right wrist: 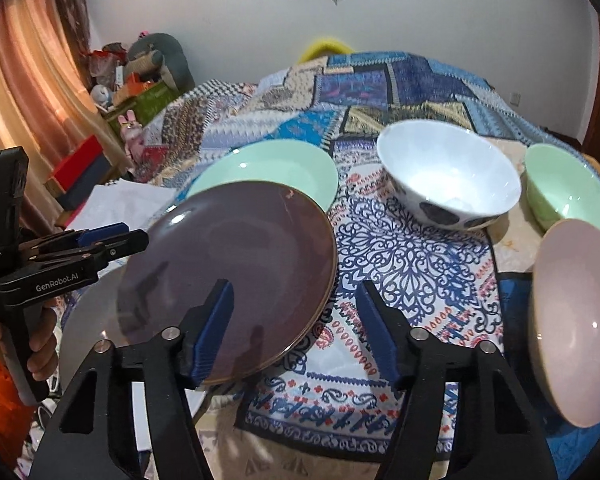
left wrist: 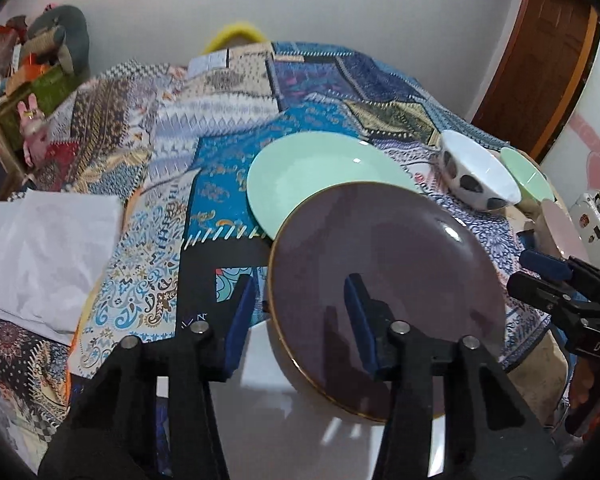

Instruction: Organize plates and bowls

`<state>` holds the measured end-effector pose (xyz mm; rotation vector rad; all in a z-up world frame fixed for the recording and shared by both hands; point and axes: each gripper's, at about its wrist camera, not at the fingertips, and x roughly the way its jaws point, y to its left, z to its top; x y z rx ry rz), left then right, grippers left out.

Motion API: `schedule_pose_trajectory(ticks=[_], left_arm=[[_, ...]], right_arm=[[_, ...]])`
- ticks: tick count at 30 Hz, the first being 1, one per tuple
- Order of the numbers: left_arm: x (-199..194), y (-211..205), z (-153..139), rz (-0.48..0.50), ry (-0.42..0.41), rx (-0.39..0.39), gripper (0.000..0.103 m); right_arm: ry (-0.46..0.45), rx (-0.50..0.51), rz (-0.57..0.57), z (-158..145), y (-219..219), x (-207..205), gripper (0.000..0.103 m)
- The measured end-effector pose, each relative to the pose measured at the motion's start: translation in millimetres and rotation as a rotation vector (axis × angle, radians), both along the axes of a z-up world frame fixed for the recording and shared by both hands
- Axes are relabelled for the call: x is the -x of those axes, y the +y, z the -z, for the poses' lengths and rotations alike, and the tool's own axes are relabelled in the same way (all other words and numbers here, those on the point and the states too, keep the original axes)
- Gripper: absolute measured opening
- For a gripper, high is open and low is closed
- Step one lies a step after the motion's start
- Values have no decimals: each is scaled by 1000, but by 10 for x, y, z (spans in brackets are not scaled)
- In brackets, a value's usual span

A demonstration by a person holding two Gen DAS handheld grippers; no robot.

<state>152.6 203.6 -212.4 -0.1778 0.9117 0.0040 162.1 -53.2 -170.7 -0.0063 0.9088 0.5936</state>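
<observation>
A dark purple plate [left wrist: 388, 280] with a gold rim is tilted above a white plate [left wrist: 268, 412]; it also shows in the right wrist view [right wrist: 236, 268]. My left gripper [left wrist: 300, 312] is open, its fingers either side of the purple plate's near rim. My right gripper [right wrist: 296, 320] is open and empty, its left finger under the plate's edge. A mint green plate [left wrist: 312, 176] lies behind. A white spotted bowl [right wrist: 448, 176], a green bowl [right wrist: 568, 192] and a pink bowl [right wrist: 576, 320] sit to the right.
The table is covered with patchwork cloth [left wrist: 204, 128]. White paper [left wrist: 44, 256] lies at the left. Toys and boxes [right wrist: 140, 80] stand by the curtain. A wooden door [left wrist: 540, 56] is at the far right.
</observation>
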Motion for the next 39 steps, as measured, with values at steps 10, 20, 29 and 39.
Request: schedule_pose_trajectory(ticks=[10, 20, 29, 39], left_arm=[[-163, 151, 108, 11, 63, 63, 31], [-217, 221, 199, 31, 128, 147, 19], [-248, 158, 183, 87, 131, 97, 20], [-170, 86, 132, 85, 105, 77, 20]], right_arm=[[85, 15, 16, 188, 86, -130, 44], [145, -21, 10, 273, 54, -174, 27], [152, -27, 10, 265, 75, -168, 27], [125, -25, 10, 232, 42, -167, 27]])
